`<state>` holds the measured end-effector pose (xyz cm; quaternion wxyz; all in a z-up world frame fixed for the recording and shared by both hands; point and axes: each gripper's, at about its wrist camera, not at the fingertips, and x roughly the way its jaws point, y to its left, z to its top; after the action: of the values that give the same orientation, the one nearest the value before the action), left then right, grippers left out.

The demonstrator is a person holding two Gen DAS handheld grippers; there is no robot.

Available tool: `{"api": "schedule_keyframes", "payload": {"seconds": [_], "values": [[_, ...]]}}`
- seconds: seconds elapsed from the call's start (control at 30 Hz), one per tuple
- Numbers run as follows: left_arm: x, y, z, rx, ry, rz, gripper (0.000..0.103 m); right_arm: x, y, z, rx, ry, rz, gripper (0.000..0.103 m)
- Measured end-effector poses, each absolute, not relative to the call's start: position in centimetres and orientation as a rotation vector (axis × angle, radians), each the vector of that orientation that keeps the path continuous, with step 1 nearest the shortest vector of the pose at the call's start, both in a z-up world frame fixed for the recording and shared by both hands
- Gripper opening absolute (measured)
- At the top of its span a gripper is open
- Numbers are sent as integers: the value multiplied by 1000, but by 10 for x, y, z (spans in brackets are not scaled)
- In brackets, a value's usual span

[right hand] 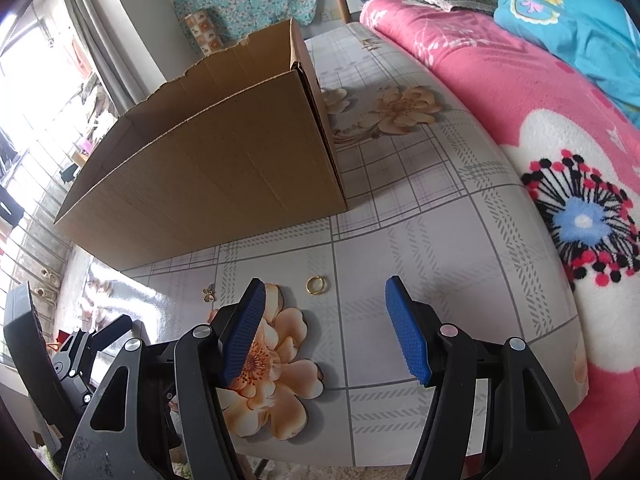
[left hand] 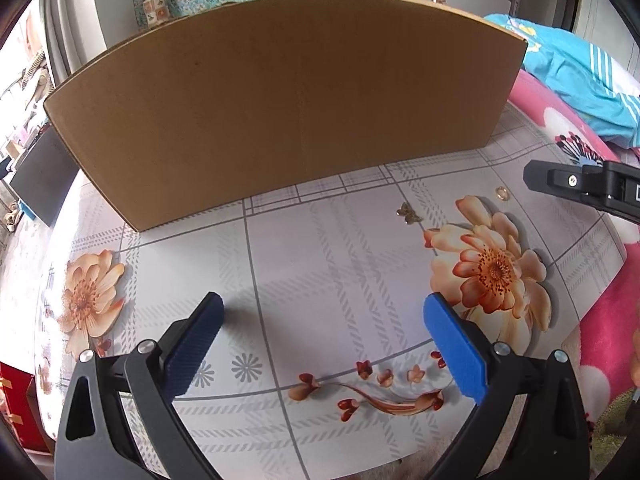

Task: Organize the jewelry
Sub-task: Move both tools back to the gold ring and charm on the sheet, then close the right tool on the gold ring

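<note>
1. Left gripper [left hand: 324, 320]: jaws open, holding nothing, above the worktop [left hand: 320, 264].
2. Right gripper [right hand: 324, 324]: jaws open, empty.
3. Gold ring [right hand: 316, 284] and butterfly charm [right hand: 208, 293] lie apart on the worktop, near the cardboard box [right hand: 208, 172].

Left claw [left hand: 324, 344], right claw [right hand: 325, 328], black frames, silver screws, 2 ribbed blue pads each

The cardboard box [left hand: 280, 104] blocks the room behind it, and its inside stays hidden from the left wrist. The right gripper [left hand: 588, 188] runs off the frame's edge. The butterfly piece [right hand: 208, 293] is too small to identify.
</note>
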<state>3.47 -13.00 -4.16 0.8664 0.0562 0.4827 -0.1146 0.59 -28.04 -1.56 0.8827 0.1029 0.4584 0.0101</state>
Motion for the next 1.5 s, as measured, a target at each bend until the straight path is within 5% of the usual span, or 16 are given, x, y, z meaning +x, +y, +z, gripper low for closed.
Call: {"api": "schedule_keyframes", "payload": {"seconds": [0.17,0.73,1.5], "values": [[41,-130,-44,144,1036,-282,98,3,-273,-18,196,954,32,59],[35,-129,-46,165,1032,-318,98,21,-252,-38,10,963,22,27],[33,-127,-45,164,1031,-316,98,13,-232,-41,-88,938,12,13]]}}
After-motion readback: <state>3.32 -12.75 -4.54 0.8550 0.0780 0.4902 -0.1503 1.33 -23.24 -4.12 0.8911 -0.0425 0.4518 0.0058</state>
